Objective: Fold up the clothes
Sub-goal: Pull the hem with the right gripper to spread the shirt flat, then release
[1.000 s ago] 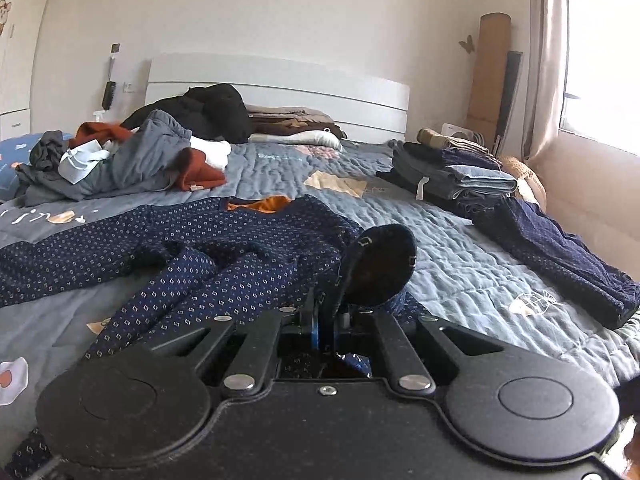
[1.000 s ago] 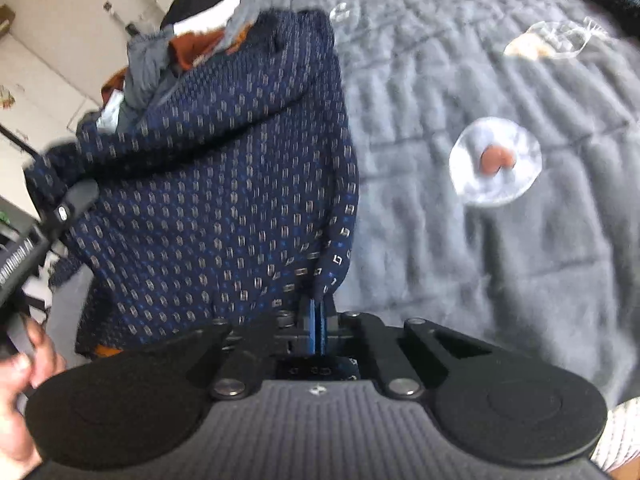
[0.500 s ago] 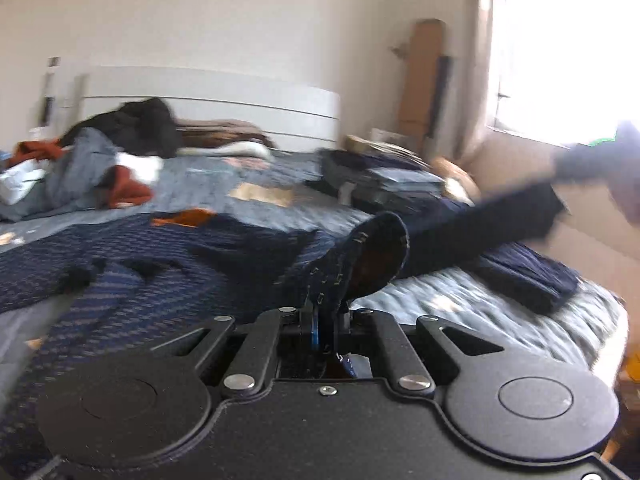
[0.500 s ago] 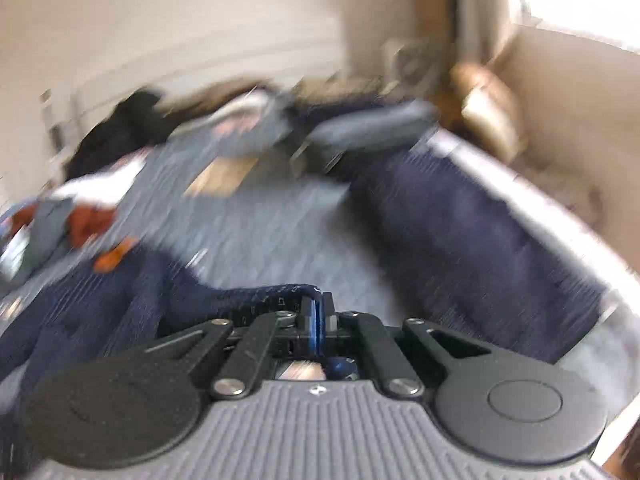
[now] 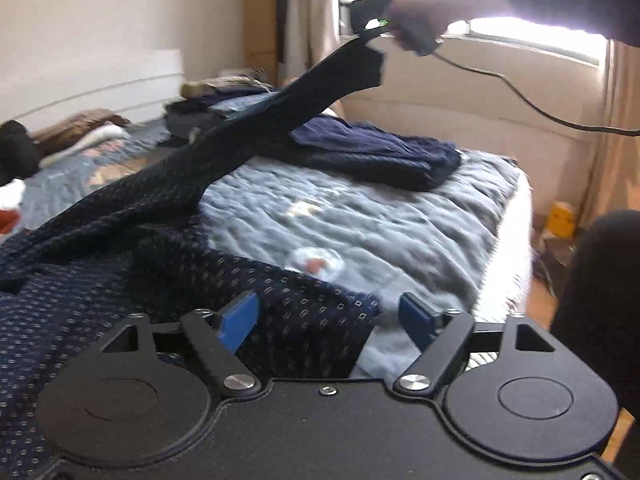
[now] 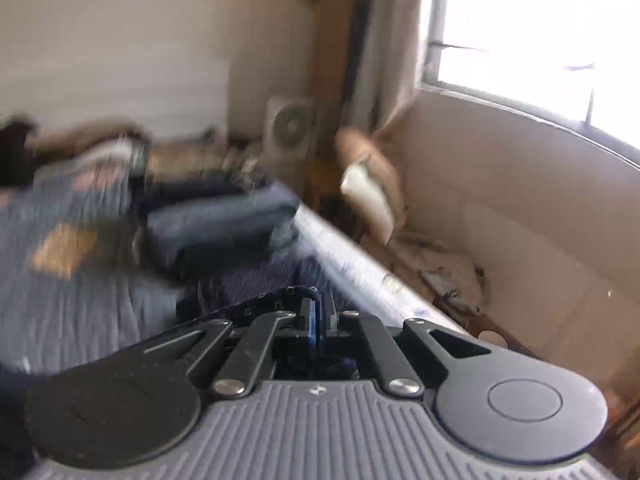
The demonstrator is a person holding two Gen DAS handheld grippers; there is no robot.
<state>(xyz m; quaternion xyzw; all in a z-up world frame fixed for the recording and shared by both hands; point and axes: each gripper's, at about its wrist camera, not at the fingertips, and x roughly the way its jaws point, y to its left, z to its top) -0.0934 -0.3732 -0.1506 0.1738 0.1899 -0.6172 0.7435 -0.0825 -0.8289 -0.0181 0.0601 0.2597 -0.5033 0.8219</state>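
A navy patterned garment (image 5: 120, 280) lies spread on the grey quilted bed (image 5: 380, 224). My left gripper (image 5: 332, 316) is open just above its near hem, blue pads apart, holding nothing. My right gripper (image 6: 318, 312) is shut on one end of the garment (image 6: 256, 284). In the left wrist view it (image 5: 370, 30) holds that end (image 5: 352, 64) high over the bed's right side, so the cloth stretches up in a long strip.
A folded navy garment (image 5: 380, 152) lies near the bed's right edge. Stacked folded clothes (image 5: 216, 108) sit further back, more clothes by the headboard (image 5: 80, 128). A window and low wall are on the right. A cable (image 5: 520, 96) hangs from the right gripper.
My left gripper has opened and let go of the garment. My right gripper has swung up and to the right, lifting its end of the garment high above the bed.
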